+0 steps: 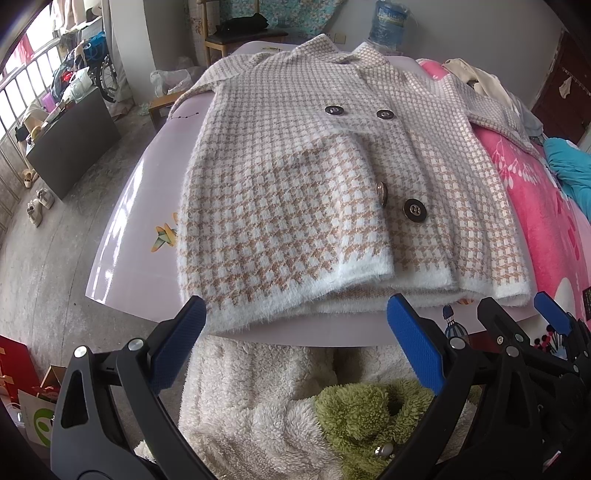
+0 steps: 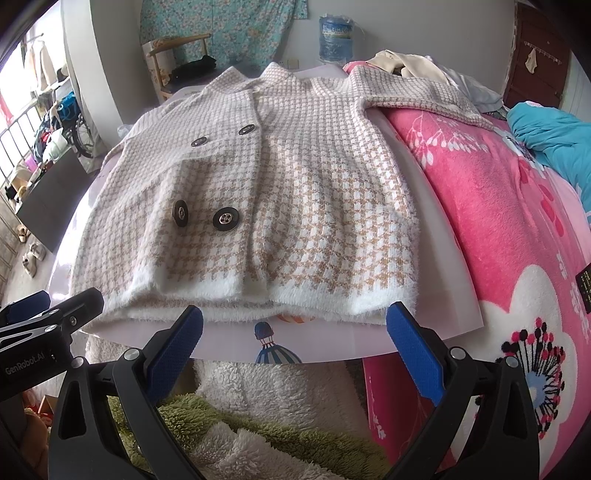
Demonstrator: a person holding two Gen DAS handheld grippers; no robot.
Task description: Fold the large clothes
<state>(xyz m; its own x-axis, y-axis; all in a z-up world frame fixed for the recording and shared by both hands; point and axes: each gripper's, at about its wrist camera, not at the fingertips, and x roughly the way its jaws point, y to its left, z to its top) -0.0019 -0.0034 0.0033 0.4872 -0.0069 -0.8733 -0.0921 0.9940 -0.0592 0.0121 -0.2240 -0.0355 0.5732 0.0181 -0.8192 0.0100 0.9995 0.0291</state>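
Note:
A tan-and-white houndstooth knit coat (image 1: pixel 295 177) with dark buttons (image 1: pixel 415 210) lies flat, front up, on a pale pink board (image 1: pixel 122 221). Its fluffy white hem faces me. It also shows in the right wrist view (image 2: pixel 280 192). My left gripper (image 1: pixel 295 328) is open and empty, just short of the hem's left part. My right gripper (image 2: pixel 293 328) is open and empty, just short of the hem's right part. The right gripper shows at the right of the left wrist view (image 1: pixel 517 310). The coat's right sleeve (image 2: pixel 417 92) stretches over the bed.
A pink floral blanket (image 2: pixel 498 206) covers the bed on the right, with a teal cloth (image 2: pixel 550 133) and pale clothes (image 2: pixel 402 62) on it. White and green fleece (image 1: pixel 295 413) lies below the board's near edge. A wooden chair (image 1: pixel 240 37), water jug (image 1: pixel 388 24) and floor clutter stand behind.

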